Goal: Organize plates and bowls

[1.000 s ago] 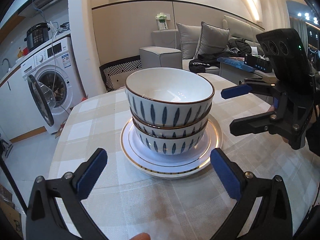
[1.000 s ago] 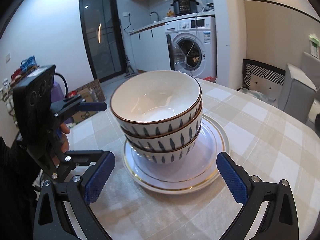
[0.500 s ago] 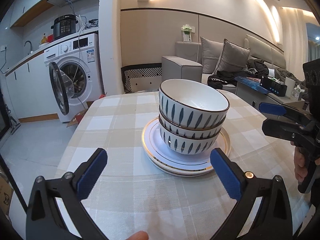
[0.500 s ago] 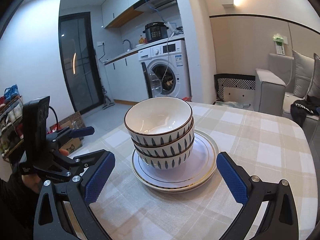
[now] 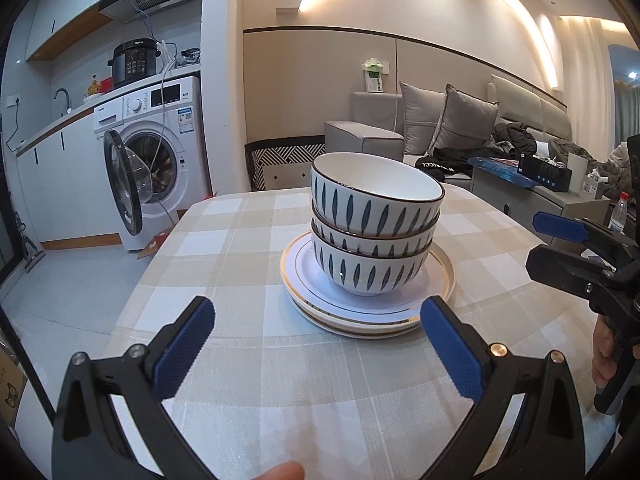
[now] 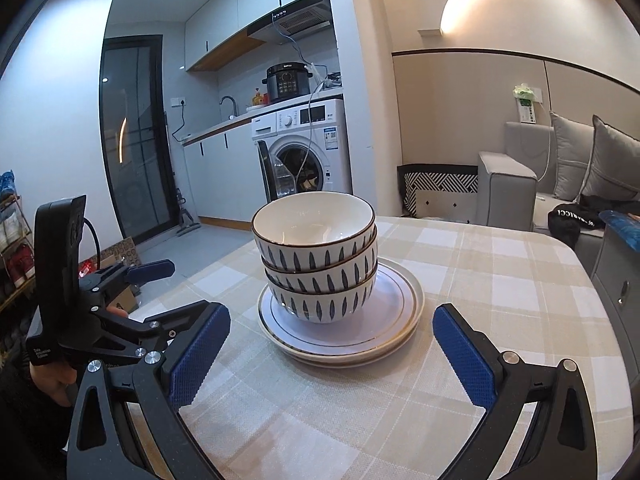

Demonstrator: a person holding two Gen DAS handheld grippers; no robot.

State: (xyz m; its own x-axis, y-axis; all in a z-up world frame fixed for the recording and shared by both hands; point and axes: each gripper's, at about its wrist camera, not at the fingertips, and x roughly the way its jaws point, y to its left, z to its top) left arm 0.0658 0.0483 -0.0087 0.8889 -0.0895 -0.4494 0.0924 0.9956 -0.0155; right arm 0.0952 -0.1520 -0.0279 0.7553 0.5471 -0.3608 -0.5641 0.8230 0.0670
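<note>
Black left gripper (image 5: 316,346) frame, ribbed blue pads (image 5: 182,346), silver screws, right gripper (image 6: 332,354) alike

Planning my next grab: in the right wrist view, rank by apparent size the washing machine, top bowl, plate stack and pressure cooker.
1. Plate stack, widest.
2. Top bowl and washing machine: similar, and the machine is much farther back, so unranked.
3. Pressure cooker, smallest.

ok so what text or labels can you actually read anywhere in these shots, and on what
"SUPOR", faint: black pressure cooker on the washing machine.
White letters on black garment on the sofa: only partly legible.
Washing machine stickers, panel, brand: too small.
Wall packet: blurred.
Bowls, plates: no text.
</note>
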